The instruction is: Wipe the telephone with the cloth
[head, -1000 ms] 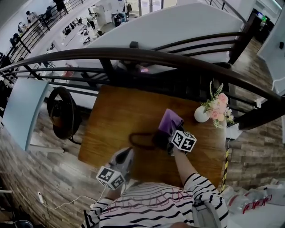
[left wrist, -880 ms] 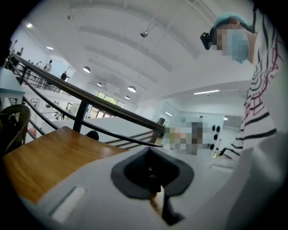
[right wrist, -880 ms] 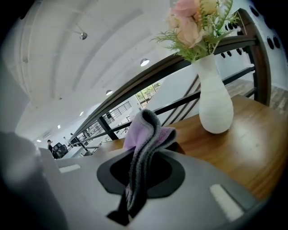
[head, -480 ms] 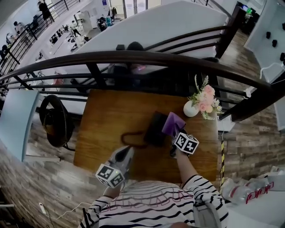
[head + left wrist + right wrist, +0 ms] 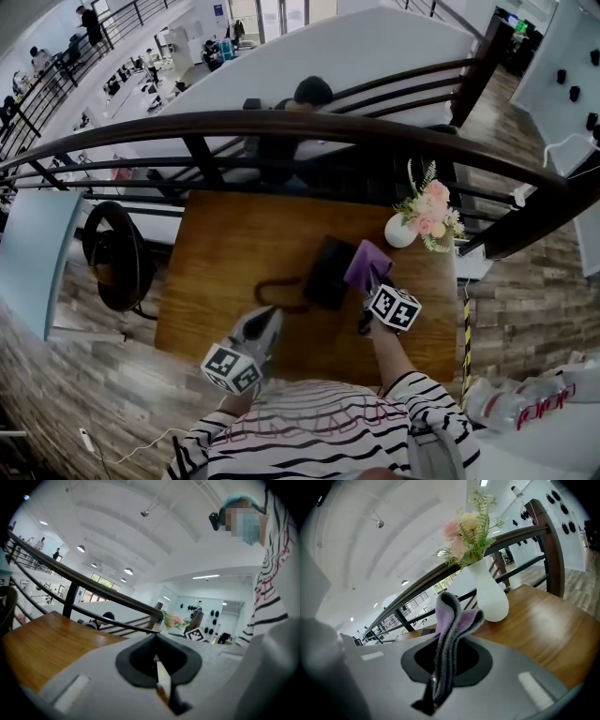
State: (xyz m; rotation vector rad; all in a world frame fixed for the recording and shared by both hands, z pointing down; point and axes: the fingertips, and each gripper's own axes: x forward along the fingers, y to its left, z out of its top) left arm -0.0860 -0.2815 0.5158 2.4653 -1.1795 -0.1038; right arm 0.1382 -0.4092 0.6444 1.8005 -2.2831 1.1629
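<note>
The telephone (image 5: 326,270), a dark flat body, lies on the wooden table (image 5: 234,244), a little right of the middle. We see its dark cord (image 5: 279,296) curl in a loop off its left side onto the bare wood. The purple cloth (image 5: 367,263) sits right at the telephone's right edge; from the head view we cannot tell whether the two actually touch. The right gripper (image 5: 373,285) has the cloth. In the right gripper view we see the jaws pressed onto a folded bunch of it (image 5: 449,620), purple and grey, which sticks up out of the gripper (image 5: 439,679) and flops over at the top. The gripper's marker cube (image 5: 395,307) faces the head camera, just on the near side of the cloth. Beyond the cloth, near the table's far right corner, a white vase (image 5: 400,231) stands upright with pink and cream flowers (image 5: 432,210). The right gripper view shows us the same vase (image 5: 490,596) just behind the cloth. The left gripper (image 5: 270,321) hovers over the near part of the table, close to the cord's loop and to the left of the right gripper. In its own view we find its jaws closed against each other with nothing between them. A dark curved railing (image 5: 281,122) runs past the table's far side, and the person's striped shirt (image 5: 309,431) fills the bottom of the head view.
</note>
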